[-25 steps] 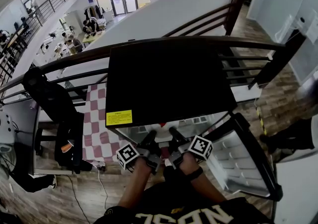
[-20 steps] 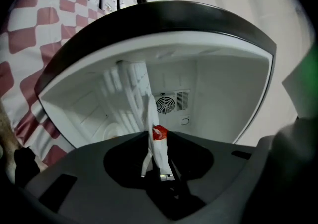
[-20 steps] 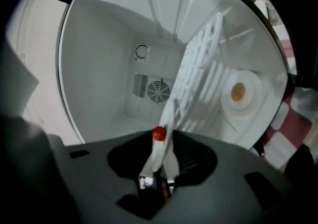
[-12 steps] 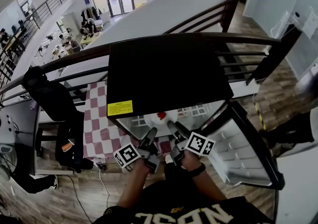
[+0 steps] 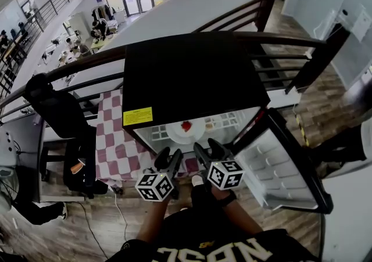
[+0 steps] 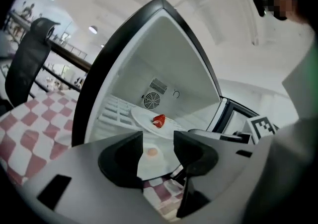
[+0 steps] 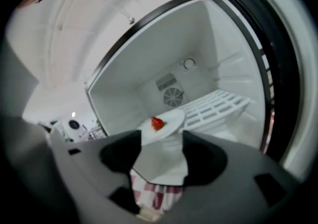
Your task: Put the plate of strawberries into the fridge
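The small black fridge (image 5: 192, 81) stands open, its door (image 5: 279, 168) swung out to the right. A white plate (image 5: 185, 133) carrying a red strawberry (image 5: 186, 125) rests on the white wire shelf inside. In the left gripper view the plate (image 6: 146, 117) and strawberry (image 6: 159, 120) lie beyond the jaws. My left gripper (image 5: 168, 157) is open, drawn back from the plate, with nothing between its jaws (image 6: 158, 153). My right gripper (image 5: 207, 149) is also clear of the plate (image 7: 169, 117); its jaws are opening with nothing between them (image 7: 161, 156).
A red-and-white chequered cloth (image 5: 113, 139) covers a table left of the fridge. A black chair (image 5: 58, 115) stands further left. A dark railing (image 5: 87, 66) runs behind the fridge. A round fan grille (image 7: 173, 98) sits in the fridge's back wall.
Both grippers have opened and pulled back out of the fridge toward the person. The plate with the strawberry stays behind on the shelf and has come into view.
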### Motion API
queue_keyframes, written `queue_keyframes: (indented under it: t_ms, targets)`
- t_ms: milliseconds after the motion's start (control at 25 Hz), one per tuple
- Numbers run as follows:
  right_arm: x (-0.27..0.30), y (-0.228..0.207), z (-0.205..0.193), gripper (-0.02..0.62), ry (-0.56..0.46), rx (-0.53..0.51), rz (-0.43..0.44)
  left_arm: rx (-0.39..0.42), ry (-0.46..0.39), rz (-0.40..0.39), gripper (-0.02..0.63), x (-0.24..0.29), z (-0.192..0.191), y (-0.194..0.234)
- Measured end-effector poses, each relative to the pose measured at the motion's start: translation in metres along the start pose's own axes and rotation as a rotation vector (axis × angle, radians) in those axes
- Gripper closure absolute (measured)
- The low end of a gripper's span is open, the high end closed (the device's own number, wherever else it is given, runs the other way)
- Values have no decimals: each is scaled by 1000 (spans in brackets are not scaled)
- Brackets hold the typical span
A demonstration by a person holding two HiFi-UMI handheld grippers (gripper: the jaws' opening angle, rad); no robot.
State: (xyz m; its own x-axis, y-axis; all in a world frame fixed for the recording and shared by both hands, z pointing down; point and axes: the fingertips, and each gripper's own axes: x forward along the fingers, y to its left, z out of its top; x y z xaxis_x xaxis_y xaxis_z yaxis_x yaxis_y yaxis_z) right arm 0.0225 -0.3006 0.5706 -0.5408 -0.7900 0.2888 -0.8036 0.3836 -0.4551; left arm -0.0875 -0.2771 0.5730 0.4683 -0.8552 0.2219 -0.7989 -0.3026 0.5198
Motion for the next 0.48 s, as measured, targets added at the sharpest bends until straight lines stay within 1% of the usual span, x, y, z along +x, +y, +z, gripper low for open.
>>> queue_keyframes:
  t_ms: [80, 160, 240, 280, 320, 360, 480]
  targets:
    - [1, 2, -1, 328, 6, -88, -12, 106, 0, 26, 420, 1, 0, 0]
    - [4, 4, -1, 330, 15, -167, -20, 201, 20, 49, 451, 4, -2, 0]
    - [6, 7, -4, 336, 30, -246, -22, 278, 39, 79, 463, 7, -4, 0]
    - [7, 9, -5, 357, 39, -283, -20, 305, 44, 96, 493, 9, -4, 1]
    - [7, 11, -6, 408, 46, -315, -19, 327, 47, 109, 538, 10, -3, 1]
    - [8, 13, -7, 452, 49, -344, -21, 345, 49, 119, 560, 12, -2, 2]
    - [13, 16, -7, 520, 48, -402, -25, 397, 48, 133, 583, 19, 1, 2]
